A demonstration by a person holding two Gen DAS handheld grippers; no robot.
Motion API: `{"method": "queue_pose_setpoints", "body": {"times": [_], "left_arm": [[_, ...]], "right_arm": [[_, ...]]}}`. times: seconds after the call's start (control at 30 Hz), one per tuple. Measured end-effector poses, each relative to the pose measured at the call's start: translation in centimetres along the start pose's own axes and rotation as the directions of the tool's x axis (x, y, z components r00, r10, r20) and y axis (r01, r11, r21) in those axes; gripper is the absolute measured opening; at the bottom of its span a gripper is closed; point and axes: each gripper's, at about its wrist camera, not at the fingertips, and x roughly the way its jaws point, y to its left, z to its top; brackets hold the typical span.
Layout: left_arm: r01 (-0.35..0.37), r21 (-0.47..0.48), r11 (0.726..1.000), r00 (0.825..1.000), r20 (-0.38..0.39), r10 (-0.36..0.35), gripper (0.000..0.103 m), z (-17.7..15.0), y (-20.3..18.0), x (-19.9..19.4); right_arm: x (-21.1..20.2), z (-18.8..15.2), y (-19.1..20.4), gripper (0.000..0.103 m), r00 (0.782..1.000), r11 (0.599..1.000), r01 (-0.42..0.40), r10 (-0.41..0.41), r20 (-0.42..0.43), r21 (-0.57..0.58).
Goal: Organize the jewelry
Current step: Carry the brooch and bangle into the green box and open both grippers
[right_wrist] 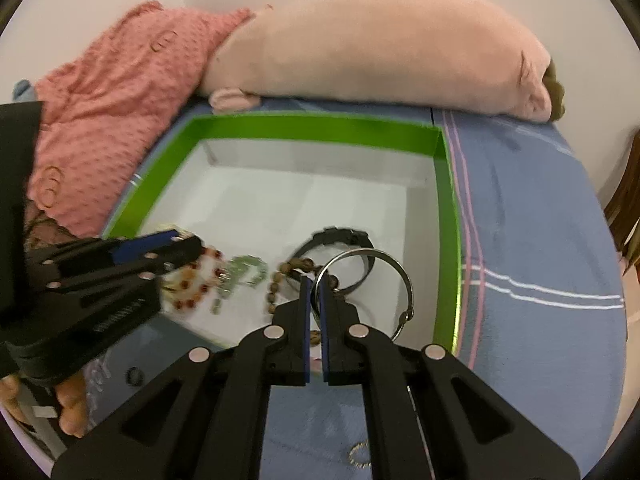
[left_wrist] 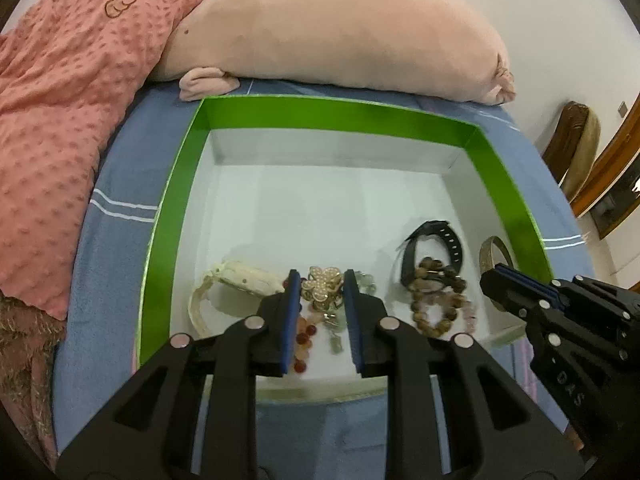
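Note:
A green-rimmed box [left_wrist: 176,184] with a white floor lies on a blue bedspread and holds jewelry. My left gripper [left_wrist: 322,278] is half closed around a gold pearl flower brooch [left_wrist: 322,286]; its pads touch the brooch's sides. Red beads [left_wrist: 304,336], a cream watch [left_wrist: 240,280], a black watch [left_wrist: 436,236] and brown bead bracelets [left_wrist: 436,300] lie around it. My right gripper [right_wrist: 316,282] is shut on a silver bangle [right_wrist: 384,264] and holds it over the box's near right corner; the bangle [left_wrist: 494,250] shows in the left wrist view too.
A pink plush pillow [left_wrist: 340,36] lies behind the box, a pink dotted blanket [left_wrist: 60,120] to its left. The box's green rim [right_wrist: 444,200] stands close on the right. A blue bedspread [right_wrist: 540,220] extends right. A wooden chair [left_wrist: 576,140] stands beyond the bed.

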Motion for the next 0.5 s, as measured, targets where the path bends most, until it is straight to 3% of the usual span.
{"method": "queue_pose_setpoints", "body": {"times": [0.2, 0.5], "left_arm": [[-0.016, 0.004, 1.0, 0.999, -0.028, 0.016, 0.022, -0.1, 0.1, 1.1], [-0.03, 0.044, 0.999, 0.999, -0.03, 0.032, 0.022, -0.4, -0.8, 1.3]], "right_arm": [[2.1, -0.3, -1.3, 0.003, 0.999, 0.999, -0.025, 0.027, -0.044, 0.034], [2.2, -0.4, -1.5, 0.005, 0.998, 0.999, -0.035, 0.036, -0.042, 0.037]]}}
